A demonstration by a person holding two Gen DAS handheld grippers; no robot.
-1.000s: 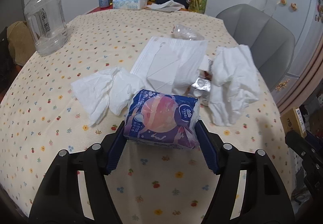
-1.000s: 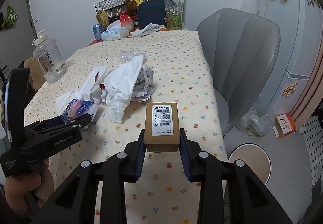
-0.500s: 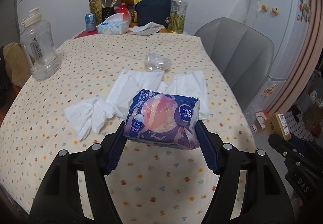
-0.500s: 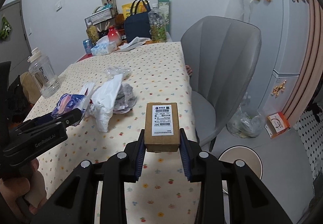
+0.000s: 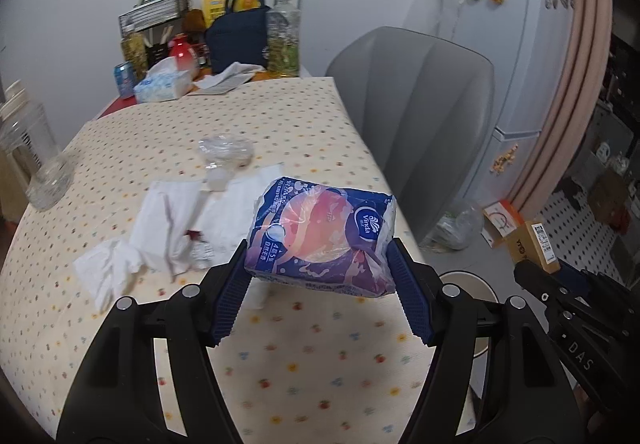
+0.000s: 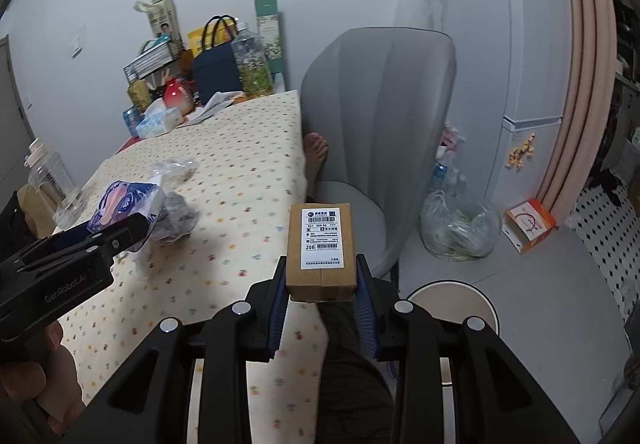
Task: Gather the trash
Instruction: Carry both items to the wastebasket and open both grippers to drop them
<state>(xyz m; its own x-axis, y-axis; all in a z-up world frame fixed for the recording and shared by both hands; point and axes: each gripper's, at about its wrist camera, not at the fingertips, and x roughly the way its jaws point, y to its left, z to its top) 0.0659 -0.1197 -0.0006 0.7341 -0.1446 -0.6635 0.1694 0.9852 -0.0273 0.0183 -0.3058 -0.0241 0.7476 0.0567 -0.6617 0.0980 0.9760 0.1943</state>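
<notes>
My left gripper [image 5: 320, 284] is shut on a blue and pink tissue pack [image 5: 320, 240] and holds it above the table's right front part; the pack also shows in the right wrist view [image 6: 128, 204]. My right gripper [image 6: 322, 292] is shut on a small cardboard box [image 6: 322, 248] with a white label, held past the table's right edge, above a round white bin [image 6: 452, 304]. The box also shows in the left wrist view [image 5: 534, 244]. Crumpled white tissues [image 5: 108, 272], flat white papers [image 5: 176, 220] and a clear plastic wrapper [image 5: 226, 152] lie on the table [image 5: 280, 356].
A grey chair [image 6: 380, 132] stands at the table's right side. A clear plastic bag [image 6: 460, 228] and an orange box [image 6: 528, 224] lie on the floor by the fridge [image 6: 532, 44]. A water jug [image 5: 28, 156], tissue box [image 5: 162, 84] and bags stand at the table's far end.
Both grippers have risen and swung right with their loads. The right gripper with the box has moved off the table edge to above the bin.
</notes>
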